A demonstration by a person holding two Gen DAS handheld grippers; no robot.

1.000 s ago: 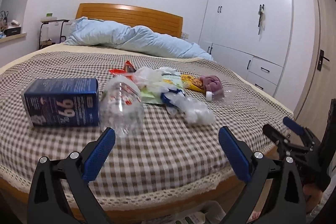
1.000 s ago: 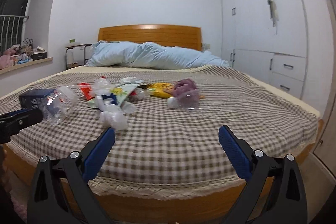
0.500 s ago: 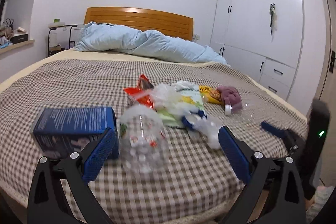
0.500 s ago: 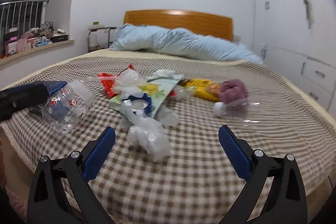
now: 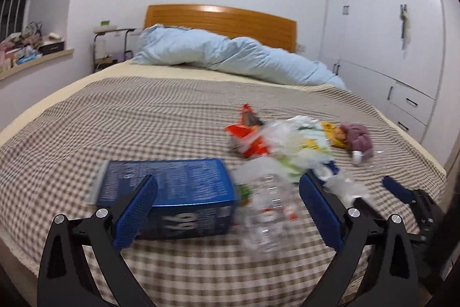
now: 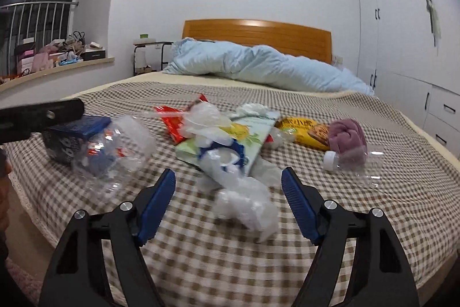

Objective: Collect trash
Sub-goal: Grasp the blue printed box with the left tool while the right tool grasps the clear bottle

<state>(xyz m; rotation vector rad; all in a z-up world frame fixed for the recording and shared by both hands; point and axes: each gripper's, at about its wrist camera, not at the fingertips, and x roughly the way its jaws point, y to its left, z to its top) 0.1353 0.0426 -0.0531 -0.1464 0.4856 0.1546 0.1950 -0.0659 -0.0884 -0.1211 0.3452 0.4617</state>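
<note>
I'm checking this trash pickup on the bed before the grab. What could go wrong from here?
The right claw is closing with the crumpled white plastic bag between its jaws; the thin film may slip out or drag the green packet along. The left claw is open over both the blue box and the clear bottle, so it might pinch neither cleanly, and the round bottle could roll away.

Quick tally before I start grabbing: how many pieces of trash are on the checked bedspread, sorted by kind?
Clear plastic bottles: 2, large crushed clear bottle, small white-capped clear bottle
Boxes: 1, dark blue cardboard box
Snack wrappers: 3, red wrapper, green-white packet, yellow packet
Crumpled clear plastic bags: at least 2
Purple cloth bundle: 1
Total: about 9
</note>
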